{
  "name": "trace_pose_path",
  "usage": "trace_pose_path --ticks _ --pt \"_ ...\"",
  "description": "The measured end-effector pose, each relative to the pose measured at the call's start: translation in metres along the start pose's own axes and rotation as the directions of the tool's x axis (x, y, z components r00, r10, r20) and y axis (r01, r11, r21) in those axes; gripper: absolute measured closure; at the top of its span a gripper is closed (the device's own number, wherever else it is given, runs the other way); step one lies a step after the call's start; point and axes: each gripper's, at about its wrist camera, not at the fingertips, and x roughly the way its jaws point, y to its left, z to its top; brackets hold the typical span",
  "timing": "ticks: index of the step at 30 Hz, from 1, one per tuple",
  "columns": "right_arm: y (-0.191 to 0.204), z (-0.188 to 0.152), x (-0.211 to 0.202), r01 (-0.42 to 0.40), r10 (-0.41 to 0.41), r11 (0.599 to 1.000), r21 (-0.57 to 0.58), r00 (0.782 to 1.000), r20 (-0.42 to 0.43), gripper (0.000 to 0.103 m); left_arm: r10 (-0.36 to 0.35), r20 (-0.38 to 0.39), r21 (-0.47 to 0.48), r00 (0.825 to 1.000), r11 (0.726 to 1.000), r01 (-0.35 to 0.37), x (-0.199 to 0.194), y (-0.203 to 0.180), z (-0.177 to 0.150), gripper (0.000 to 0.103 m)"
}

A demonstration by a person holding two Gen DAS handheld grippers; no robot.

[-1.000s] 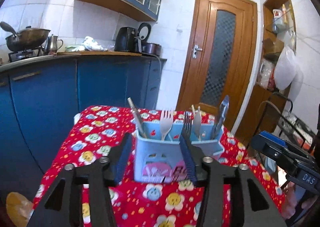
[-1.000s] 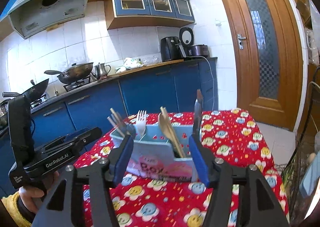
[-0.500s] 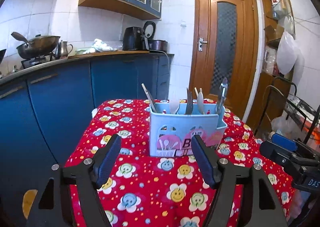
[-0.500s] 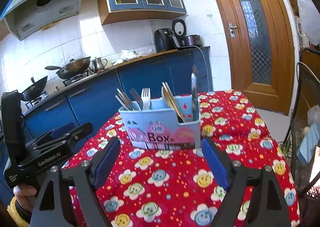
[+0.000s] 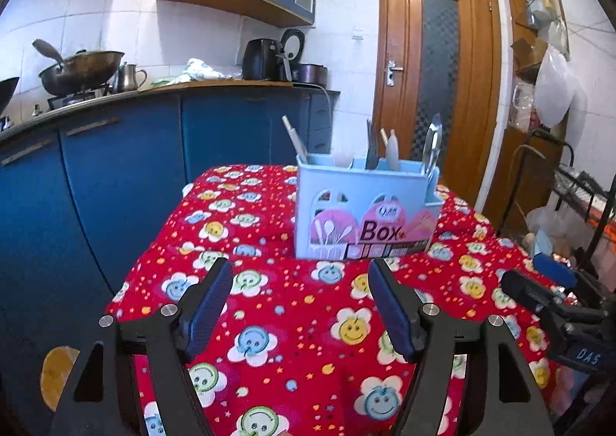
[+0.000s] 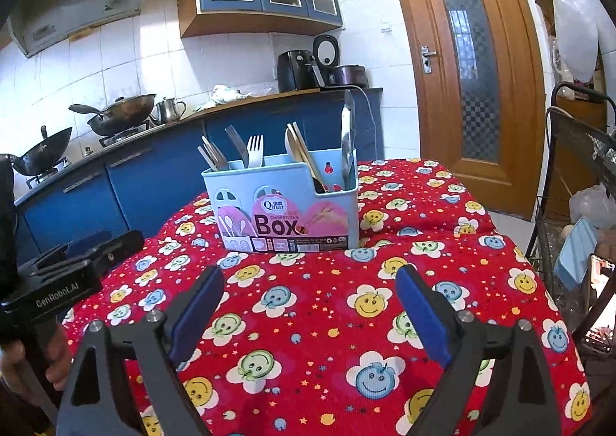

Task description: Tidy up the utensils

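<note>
both your left tool (image 5: 300, 305) and right tool (image 6: 310, 303) backed off the utensil box (image 6: 285, 201) at 12 o'clock, jaws just widened and empty; it looks light and stiff, so take its side walls.

My left camera looks forward and slightly down between its fingers at the utensil box (image 5: 365, 212), from its left front. My right camera faces the same box (image 6: 285, 205) from the right front, equally near. Both share the red tablecloth (image 5: 292, 305), counter and door.
</note>
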Motion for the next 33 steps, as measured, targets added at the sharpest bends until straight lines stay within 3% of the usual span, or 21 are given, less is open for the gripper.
trace_pose_path --ticks 8,33 --pt "-0.002 -0.009 -0.001 0.067 -0.066 0.997 -0.025 0.997 0.044 0.010 0.032 0.010 -0.012 0.999 0.999 -0.032 0.009 0.003 -0.012 0.029" --pt "-0.012 -0.013 0.004 0.066 -0.066 0.998 0.024 0.997 0.028 0.008 0.061 0.000 -0.049 0.998 0.997 -0.061 0.013 0.010 -0.014 0.029"
